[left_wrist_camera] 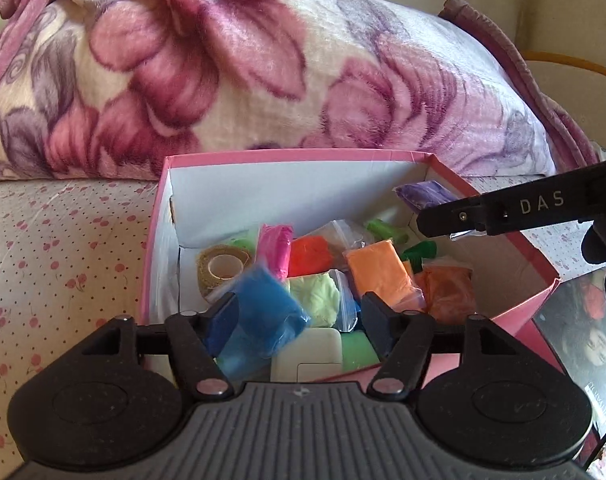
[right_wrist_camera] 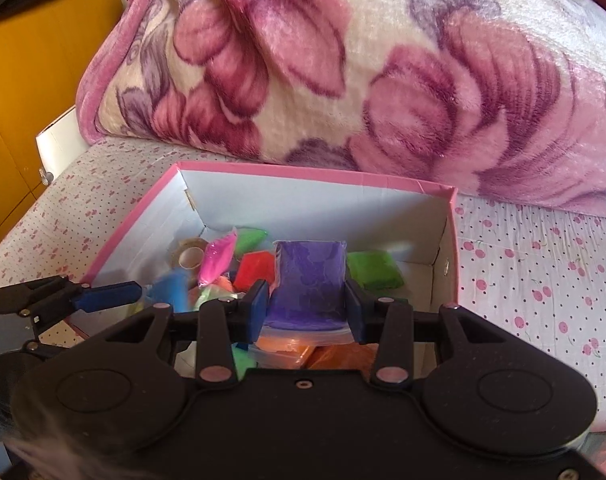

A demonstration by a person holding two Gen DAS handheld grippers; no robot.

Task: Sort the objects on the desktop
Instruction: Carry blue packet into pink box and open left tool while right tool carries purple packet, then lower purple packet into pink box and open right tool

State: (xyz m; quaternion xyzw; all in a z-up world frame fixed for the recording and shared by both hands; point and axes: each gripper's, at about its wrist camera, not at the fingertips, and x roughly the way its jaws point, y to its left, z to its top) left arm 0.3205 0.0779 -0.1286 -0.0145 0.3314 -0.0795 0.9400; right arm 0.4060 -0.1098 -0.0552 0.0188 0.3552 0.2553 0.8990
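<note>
A pink box (left_wrist_camera: 295, 156) with white walls holds several coloured clay bags and a roll of tape (left_wrist_camera: 223, 266). My left gripper (left_wrist_camera: 299, 312) is open over the box's near edge; a blue clay bag (left_wrist_camera: 263, 308) lies blurred against its left finger, loose between the jaws. My right gripper (right_wrist_camera: 308, 310) is shut on a purple clay bag (right_wrist_camera: 309, 280) and holds it above the box (right_wrist_camera: 303, 174). The right gripper also shows in the left wrist view (left_wrist_camera: 435, 220), with the purple bag (left_wrist_camera: 423, 194) at its tip. The left gripper's finger (right_wrist_camera: 107, 296) shows at left in the right wrist view.
The box sits on a cherry-print bedsheet (left_wrist_camera: 63, 248). A folded floral blanket (left_wrist_camera: 263, 60) lies right behind it. A glossy printed sheet (left_wrist_camera: 575, 340) lies to the box's right. A yellow cabinet (right_wrist_camera: 23, 80) stands at the left.
</note>
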